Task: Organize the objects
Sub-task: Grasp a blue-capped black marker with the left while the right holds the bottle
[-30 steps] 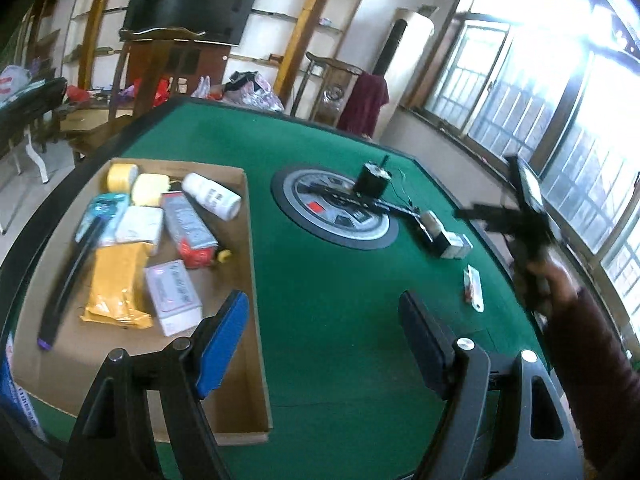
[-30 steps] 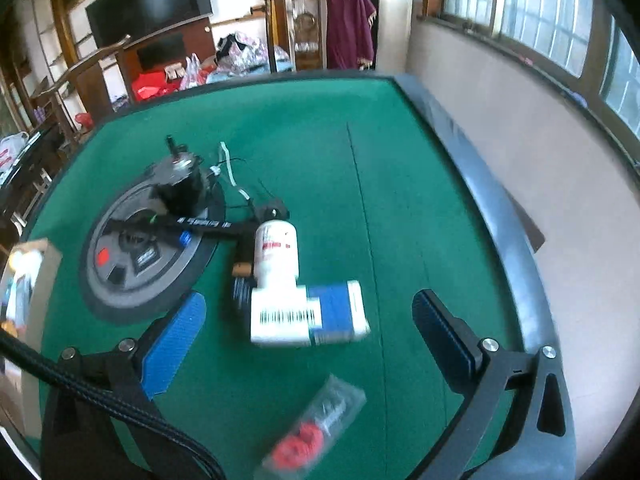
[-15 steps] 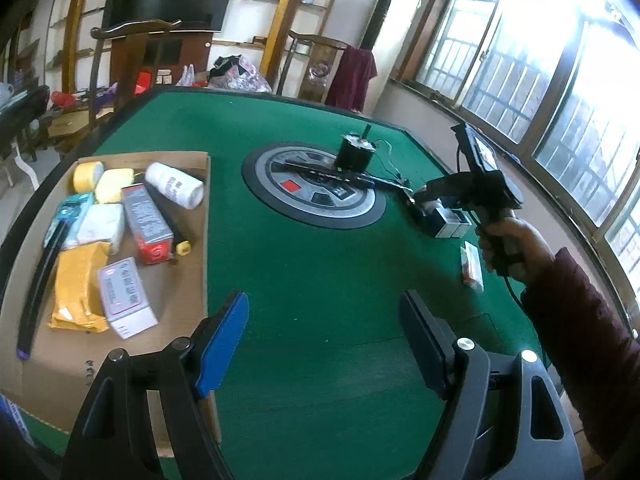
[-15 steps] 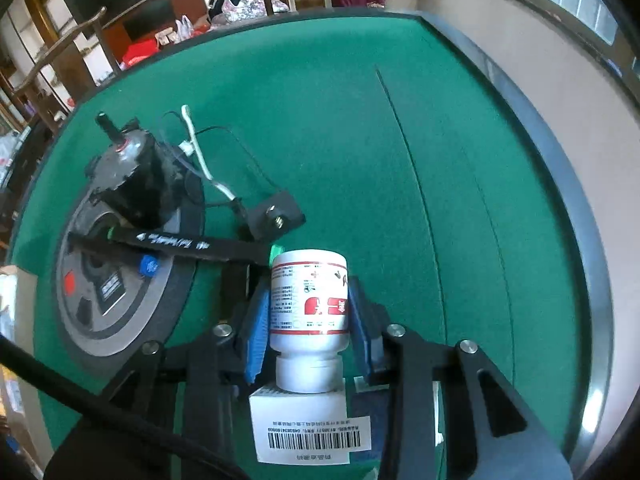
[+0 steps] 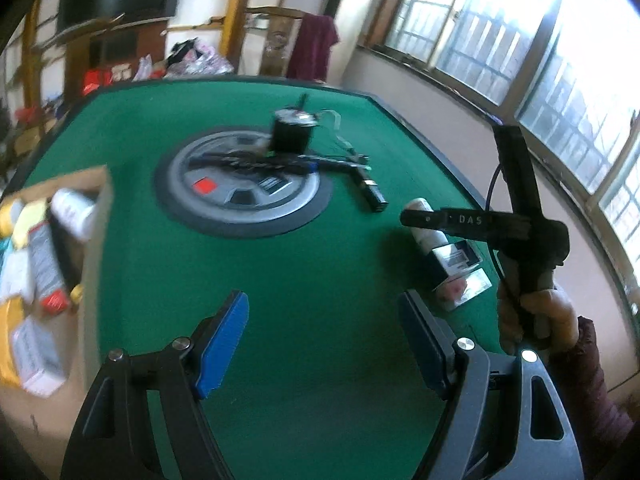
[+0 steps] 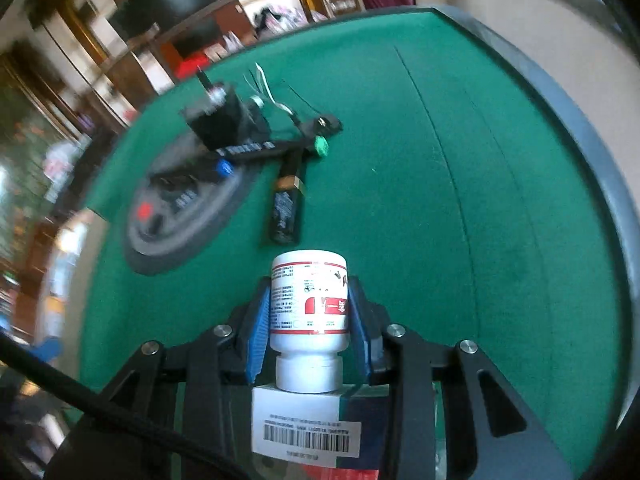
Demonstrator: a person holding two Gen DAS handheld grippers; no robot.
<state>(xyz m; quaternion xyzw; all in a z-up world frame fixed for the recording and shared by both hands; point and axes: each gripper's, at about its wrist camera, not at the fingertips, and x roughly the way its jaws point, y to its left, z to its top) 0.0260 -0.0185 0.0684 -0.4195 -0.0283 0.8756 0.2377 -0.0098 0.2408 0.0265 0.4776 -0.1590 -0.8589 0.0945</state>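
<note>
My right gripper (image 6: 308, 312) is shut on a white pill bottle (image 6: 308, 308) with a red and white label, held over the green table. A white boxed item with a barcode (image 6: 306, 424) lies just below it. In the left wrist view the right gripper (image 5: 424, 220) holds the bottle (image 5: 426, 236) at the right of the table, above small boxes (image 5: 456, 272). My left gripper (image 5: 324, 340) is open and empty above the green felt. A cardboard box (image 5: 96, 216) with several packages and another bottle sits at the left.
A round grey disc (image 5: 240, 188) with a black motor (image 5: 290, 132) and a long black tool lies mid-table. A small black box (image 6: 286, 208) lies on the felt ahead of the bottle. The table's dark rim (image 6: 580, 128) runs along the right.
My right gripper closed on the white bottle and has lifted it slightly off the felt, away from the black box. My left gripper swung right, toward the table's middle.
</note>
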